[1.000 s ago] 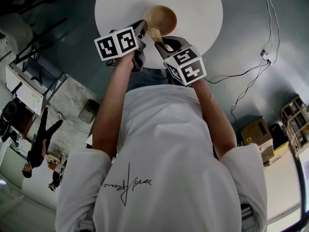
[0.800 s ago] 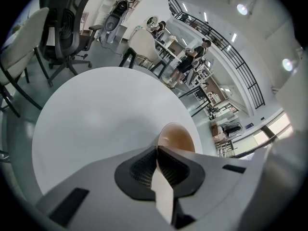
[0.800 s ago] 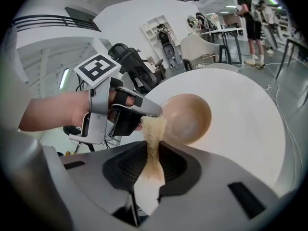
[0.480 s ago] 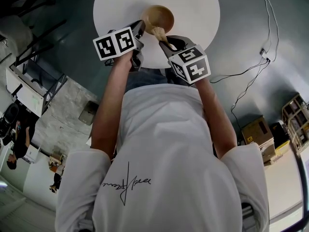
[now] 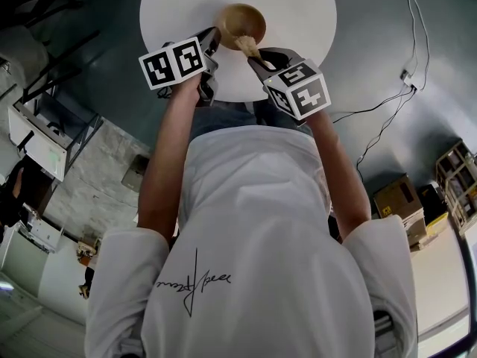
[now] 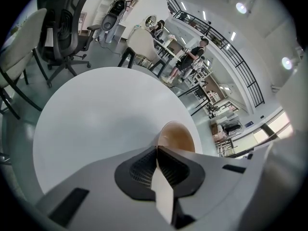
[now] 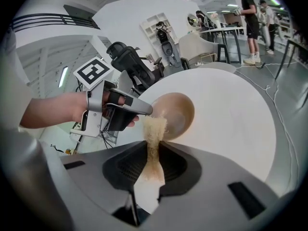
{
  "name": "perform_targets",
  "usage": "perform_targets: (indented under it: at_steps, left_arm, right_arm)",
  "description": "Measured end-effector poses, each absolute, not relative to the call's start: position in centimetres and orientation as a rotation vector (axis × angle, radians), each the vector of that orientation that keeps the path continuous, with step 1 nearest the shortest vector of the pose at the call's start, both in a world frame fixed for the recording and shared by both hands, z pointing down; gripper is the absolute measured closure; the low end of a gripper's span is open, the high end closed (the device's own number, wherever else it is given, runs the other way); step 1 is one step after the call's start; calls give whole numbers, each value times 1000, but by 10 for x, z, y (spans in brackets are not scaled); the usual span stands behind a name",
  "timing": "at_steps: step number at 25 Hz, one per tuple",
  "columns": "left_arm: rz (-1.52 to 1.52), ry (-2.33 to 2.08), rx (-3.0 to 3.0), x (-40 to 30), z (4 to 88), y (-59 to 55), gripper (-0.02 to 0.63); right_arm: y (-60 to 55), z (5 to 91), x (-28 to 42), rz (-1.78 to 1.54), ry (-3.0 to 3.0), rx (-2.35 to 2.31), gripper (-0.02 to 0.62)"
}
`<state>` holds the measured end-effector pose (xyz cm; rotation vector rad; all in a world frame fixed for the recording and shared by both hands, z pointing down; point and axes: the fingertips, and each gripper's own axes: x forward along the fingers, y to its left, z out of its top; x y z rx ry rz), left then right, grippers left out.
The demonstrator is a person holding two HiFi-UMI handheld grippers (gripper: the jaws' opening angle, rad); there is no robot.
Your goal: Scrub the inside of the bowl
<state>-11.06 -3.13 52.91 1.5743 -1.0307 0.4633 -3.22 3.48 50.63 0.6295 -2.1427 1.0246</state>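
Bowl [image 5: 242,22] sits near the desk's [image 5: 298,6] middle, a little toward six o'clock. It looks wooden, so probably light, stiff and apt to slide. Left tongs [image 6: 157,150] pinch its eight o'clock rim, a sound hold. Right tongs [image 7: 153,148] clamp a soft scrubber [image 7: 154,126] at six o'clock.

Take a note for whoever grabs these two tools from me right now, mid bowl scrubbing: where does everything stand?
Left tool: shut on what looks like the near rim of the bowl, steadying it.
Right tool: shut on the tan scrubber; its frayed end sits at the bowl's rim, beside the left tool.
Bowl: on the round white table.
Done: both grips made; how much is scrubbed can't be told.
Left: work the scrubber around the inside.
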Motion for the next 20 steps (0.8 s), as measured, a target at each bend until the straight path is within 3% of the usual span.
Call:
perform_targets:
  at_steps: [20]
  left_arm:
    - [463,-1019,1571,-112,531,-28,589]
  right_arm:
    - [16,504,-4,985,-2125,572,509]
